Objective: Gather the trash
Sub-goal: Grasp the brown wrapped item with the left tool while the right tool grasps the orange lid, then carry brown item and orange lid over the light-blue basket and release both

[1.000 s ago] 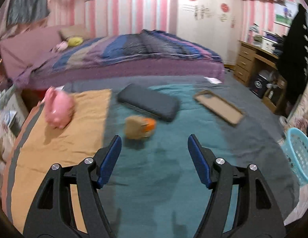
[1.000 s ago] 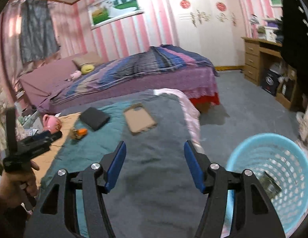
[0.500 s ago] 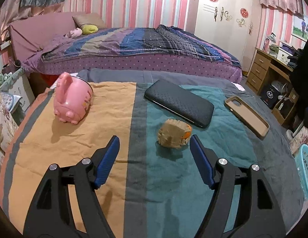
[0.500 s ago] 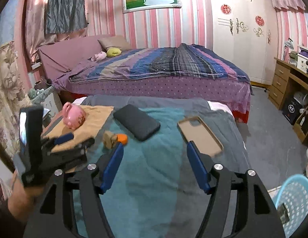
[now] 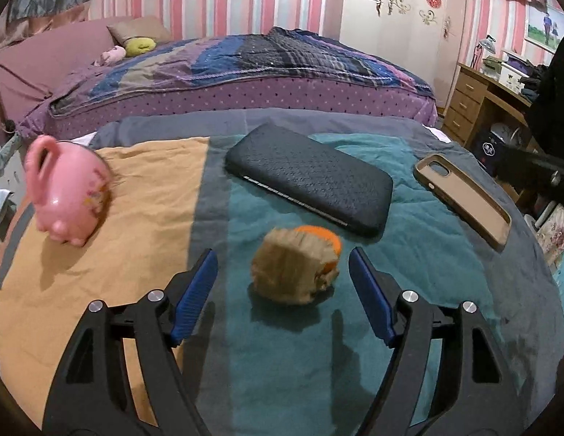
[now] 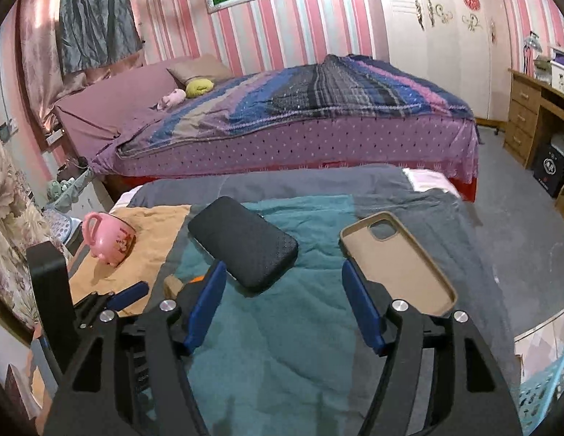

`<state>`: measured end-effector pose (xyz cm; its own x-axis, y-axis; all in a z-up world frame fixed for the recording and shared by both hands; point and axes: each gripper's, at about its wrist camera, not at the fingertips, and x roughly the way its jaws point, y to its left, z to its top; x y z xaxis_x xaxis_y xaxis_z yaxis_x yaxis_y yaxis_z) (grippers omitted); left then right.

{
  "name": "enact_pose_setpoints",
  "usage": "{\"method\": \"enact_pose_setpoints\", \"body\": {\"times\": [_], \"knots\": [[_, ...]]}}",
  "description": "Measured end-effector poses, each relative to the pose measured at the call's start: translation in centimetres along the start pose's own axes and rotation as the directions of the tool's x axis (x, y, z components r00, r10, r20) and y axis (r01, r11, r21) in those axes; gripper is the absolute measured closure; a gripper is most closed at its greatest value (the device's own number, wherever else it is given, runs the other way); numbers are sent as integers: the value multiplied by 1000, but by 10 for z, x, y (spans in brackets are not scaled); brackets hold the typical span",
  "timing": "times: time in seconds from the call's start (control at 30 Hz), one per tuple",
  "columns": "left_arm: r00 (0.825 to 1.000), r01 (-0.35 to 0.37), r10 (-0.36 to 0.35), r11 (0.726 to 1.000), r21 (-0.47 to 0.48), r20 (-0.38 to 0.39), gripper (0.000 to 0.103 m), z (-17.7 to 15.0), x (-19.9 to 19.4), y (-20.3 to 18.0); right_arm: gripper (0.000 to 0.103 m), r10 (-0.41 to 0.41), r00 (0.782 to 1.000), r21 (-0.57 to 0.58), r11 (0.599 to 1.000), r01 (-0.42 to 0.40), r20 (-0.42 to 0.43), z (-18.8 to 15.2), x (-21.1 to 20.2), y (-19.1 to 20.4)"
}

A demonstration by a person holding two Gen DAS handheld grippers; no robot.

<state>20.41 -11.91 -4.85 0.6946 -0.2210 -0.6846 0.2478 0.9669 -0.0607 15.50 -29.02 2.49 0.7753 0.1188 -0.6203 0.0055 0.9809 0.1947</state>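
A crumpled tan and orange piece of trash (image 5: 293,272) lies on the teal blanket (image 5: 267,345). My left gripper (image 5: 282,254) is low over the blanket with the trash between its blue fingers. Its jaws are closing and a gap shows on each side, so the pads do not touch it. In the right wrist view, a corner of the trash (image 6: 173,283) peeks out behind my right gripper (image 6: 282,265), which is open over the blanket with nothing between its fingers. One blue finger (image 6: 131,292) of the left gripper shows at the left there.
A pink pig mug (image 5: 69,196) lies on the orange cloth at left. A black textured case (image 5: 311,178) and a tan phone case (image 5: 463,196) lie beyond the trash. A light blue basket (image 6: 547,392) stands on the floor at right. A large bed (image 6: 300,109) is behind.
My left gripper has come forward and down, so the trash now sits between its fingers. The right gripper has swung left from the basket to over the blanket.
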Motion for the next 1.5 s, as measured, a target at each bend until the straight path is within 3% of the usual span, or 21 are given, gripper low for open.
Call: {"method": "enact_pose_setpoints", "body": {"times": [0.03, 0.07, 0.17, 0.43, 0.6, 0.87, 1.0, 1.03, 1.07, 1.3, 1.5], "knots": [[1000, 14, -14, 1000, -6, -13, 55, 1, 3, 1, 37, -2, 1000, 1, 1000, 2, -6, 0, 4, 0], [999, 27, -27, 1000, -12, -17, 62, 1, 3, 2, 37, -3, 1000, -2, 1000, 3, -19, 0, 11, 2], [999, 41, -41, 999, -28, -3, 66, 4, -6, 13, 37, -16, 998, -42, 999, 13, -54, -3, 27, 12], [995, 83, -79, 994, -75, 55, 66, 5, -45, 54, 37, 13, 994, -68, 997, -20, -110, -12, 52, 38], [998, 42, -37, 993, -108, 46, 66, -6, -51, 82, 37, 24, 993, -103, 994, -36, -115, -20, 65, 65], [999, -7, 14, 988, -157, 42, 66, -15, -56, 120, 38, 14, 982, -156, 987, -44, -189, -34, 101, 103], [999, -15, 21, 988, -156, 35, 66, -18, -56, 128, 41, -41, 973, -207, 978, -7, -226, -44, 121, 117], [999, -15, 21, 988, -156, 34, 66, -19, -56, 129, 48, -51, 975, -221, 975, 2, -217, -45, 121, 120], [999, -16, 21, 988, -156, 34, 66, -19, -56, 129, 64, -55, 976, -230, 973, 6, -209, -44, 118, 124], [998, -3, 11, 989, -148, 57, 66, -15, -68, 122, 64, -42, 983, -232, 973, -1, -180, -48, 102, 122], [996, 18, -8, 992, -123, 88, 66, -9, -87, 93, 63, -13, 996, -205, 979, -5, -89, -42, 45, 93]]}}
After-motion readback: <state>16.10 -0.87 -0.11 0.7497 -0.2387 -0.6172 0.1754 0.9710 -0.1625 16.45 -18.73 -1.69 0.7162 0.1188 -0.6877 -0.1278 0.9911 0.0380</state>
